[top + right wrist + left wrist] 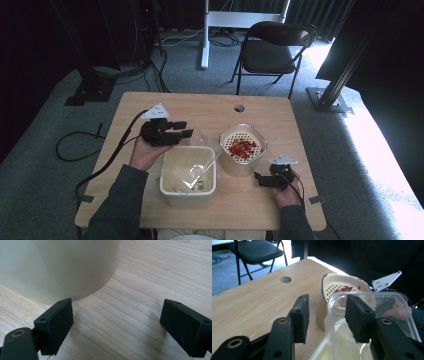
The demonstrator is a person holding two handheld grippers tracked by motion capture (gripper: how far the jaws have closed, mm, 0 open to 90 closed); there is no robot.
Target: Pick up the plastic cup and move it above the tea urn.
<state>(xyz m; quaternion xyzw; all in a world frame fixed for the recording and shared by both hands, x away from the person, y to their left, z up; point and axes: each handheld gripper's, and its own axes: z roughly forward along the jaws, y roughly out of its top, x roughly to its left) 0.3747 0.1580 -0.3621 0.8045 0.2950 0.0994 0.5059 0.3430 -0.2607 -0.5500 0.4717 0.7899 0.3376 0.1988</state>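
The clear, thin plastic tub (pixel 197 162) leans inside the cream square bin (pixel 187 176), released. It looks light, flexible and slippery; grip its rim. Left gripper (pixel 183 128) gapes beside it, right gripper (pixel 258 179) parted near the cream strainer pot (pixel 243 148).

Counts, approx. where noted: 2 hand-held grippers, left hand-held gripper (pixel 181 129) and right hand-held gripper (pixel 258 178), each w/ 2 black jaws. 1 table (pixel 195 107) w/ 1 round hole (pixel 239 108). 2 cream containers: 1 square tub (pixel 187 196), 1 perforated strainer bowl (pixel 243 165). 1 clear plastic lid (pixel 199 150). Red pieces (pixel 243 147) in the strainer: many, too small to count. 1 folding chair (pixel 272 50) behind.
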